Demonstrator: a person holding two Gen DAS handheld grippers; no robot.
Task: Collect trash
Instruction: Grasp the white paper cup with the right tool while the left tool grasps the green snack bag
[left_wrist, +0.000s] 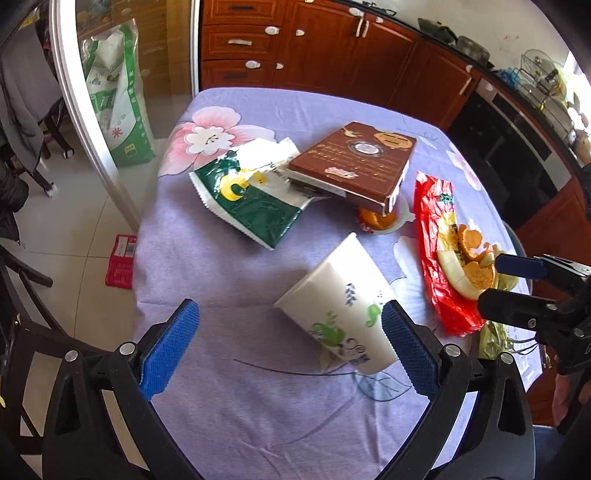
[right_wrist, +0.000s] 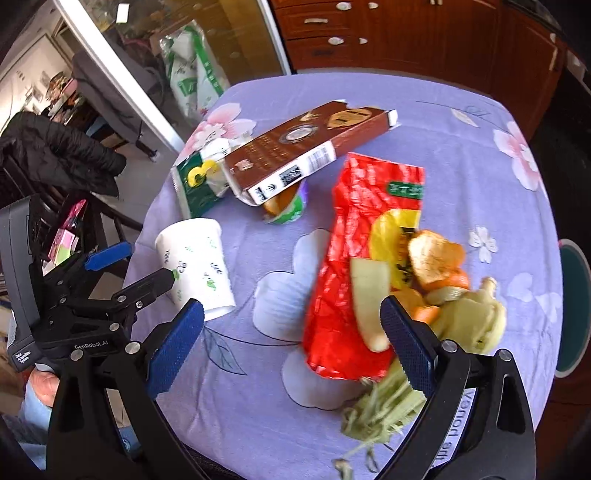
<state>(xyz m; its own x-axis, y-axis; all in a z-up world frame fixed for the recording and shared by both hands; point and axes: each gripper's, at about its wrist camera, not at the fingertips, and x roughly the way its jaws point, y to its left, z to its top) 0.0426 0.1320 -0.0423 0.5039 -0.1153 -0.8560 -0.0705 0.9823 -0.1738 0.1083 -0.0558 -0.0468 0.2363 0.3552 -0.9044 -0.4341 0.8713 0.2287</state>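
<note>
A white paper cup with leaf prints stands upside down on the purple cloth; it also shows in the right wrist view. My left gripper is open, its right finger beside the cup. A red wrapper holds fruit peels and a yellow-green husk. My right gripper is open just above the wrapper's near end; it also shows in the left wrist view. A brown box and a green-white bag lie farther back.
An orange peel on a small lid sits under the brown box's corner. Stringy green scraps lie at the near table edge. Wooden cabinets stand behind the table. A rice sack and a red packet are on the floor at left.
</note>
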